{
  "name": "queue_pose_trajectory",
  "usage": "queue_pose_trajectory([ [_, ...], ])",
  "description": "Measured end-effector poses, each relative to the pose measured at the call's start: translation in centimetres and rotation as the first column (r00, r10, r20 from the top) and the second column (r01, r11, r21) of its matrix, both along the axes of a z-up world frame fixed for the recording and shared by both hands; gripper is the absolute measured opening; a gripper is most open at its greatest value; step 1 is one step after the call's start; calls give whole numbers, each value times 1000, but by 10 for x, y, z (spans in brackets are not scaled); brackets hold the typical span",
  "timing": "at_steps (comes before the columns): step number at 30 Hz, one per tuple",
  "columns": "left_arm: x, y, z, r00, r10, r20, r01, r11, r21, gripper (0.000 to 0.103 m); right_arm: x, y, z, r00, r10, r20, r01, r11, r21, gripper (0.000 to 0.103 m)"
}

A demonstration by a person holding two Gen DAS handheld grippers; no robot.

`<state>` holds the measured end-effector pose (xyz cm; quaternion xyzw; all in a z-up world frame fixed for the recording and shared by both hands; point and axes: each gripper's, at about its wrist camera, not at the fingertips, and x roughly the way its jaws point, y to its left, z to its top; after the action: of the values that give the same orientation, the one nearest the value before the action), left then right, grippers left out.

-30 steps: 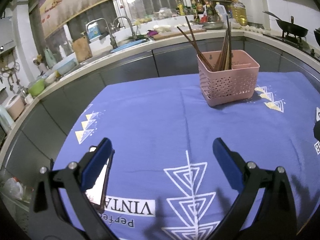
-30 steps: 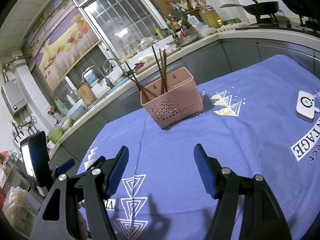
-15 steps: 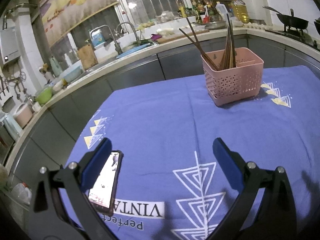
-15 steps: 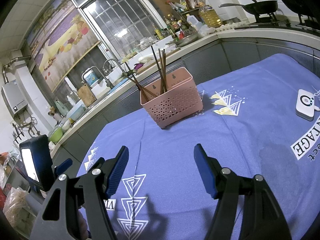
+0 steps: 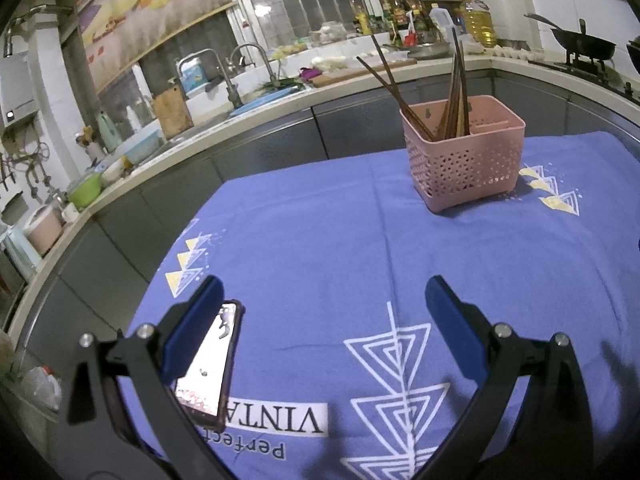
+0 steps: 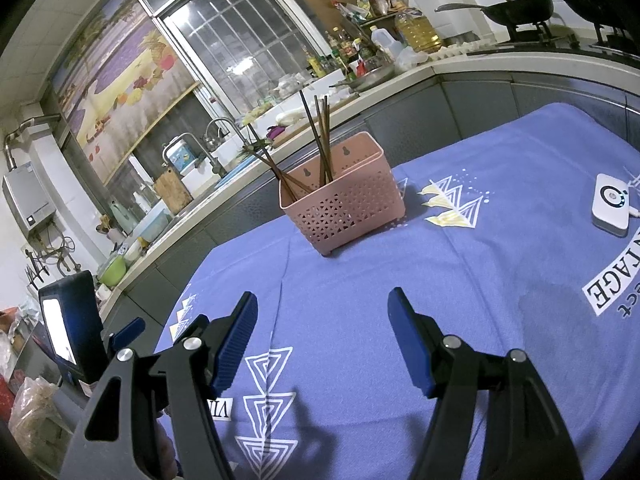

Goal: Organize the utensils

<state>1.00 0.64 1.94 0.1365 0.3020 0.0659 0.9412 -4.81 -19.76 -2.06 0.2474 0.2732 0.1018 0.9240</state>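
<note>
Both grippers hang above the blue tablecloth (image 5: 320,240) with jaws spread apart and empty: the left gripper (image 5: 320,300) has drawn back and risen, bringing a phone (image 5: 208,360) on the cloth into fuller view, while the right gripper (image 6: 320,308) has barely shifted. The chopsticks (image 5: 452,92) stand in the pink basket (image 5: 464,164), well apart from both tools. No loose utensil shows, so the sorting is probably finished.

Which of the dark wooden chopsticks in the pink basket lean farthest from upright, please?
The pair at the left end of the pink perforated plastic basket: these dark wooden chopsticks slant steeply leftward, while the others stand nearly upright.
</note>
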Motion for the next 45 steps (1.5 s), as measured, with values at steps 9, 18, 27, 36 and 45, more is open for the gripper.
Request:
queue_pose_trajectory([
  [9,-2,-5,-2,999,-39,-32,39,999,4,97,0,0,1,1000,-4,1,4,1000,1,68],
  [18,-2,-7,-3,997,-60,-43,60,998,-9,97,0,-1,1,1000,-5,-3,5,1000,4,68],
  [27,-2,-7,-3,999,-31,-35,32,999,13,97,0,-1,1,1000,-6,-5,6,1000,5,68],
  [36,-1,-1,-1,999,5,-36,-4,1000,16,97,-1,0,1,1000,-6,-4,6,1000,5,69],
  [45,0,2,-2,999,25,-42,-25,1000,13,97,-2,1,0,1000,-8,-6,8,1000,6,69],
])
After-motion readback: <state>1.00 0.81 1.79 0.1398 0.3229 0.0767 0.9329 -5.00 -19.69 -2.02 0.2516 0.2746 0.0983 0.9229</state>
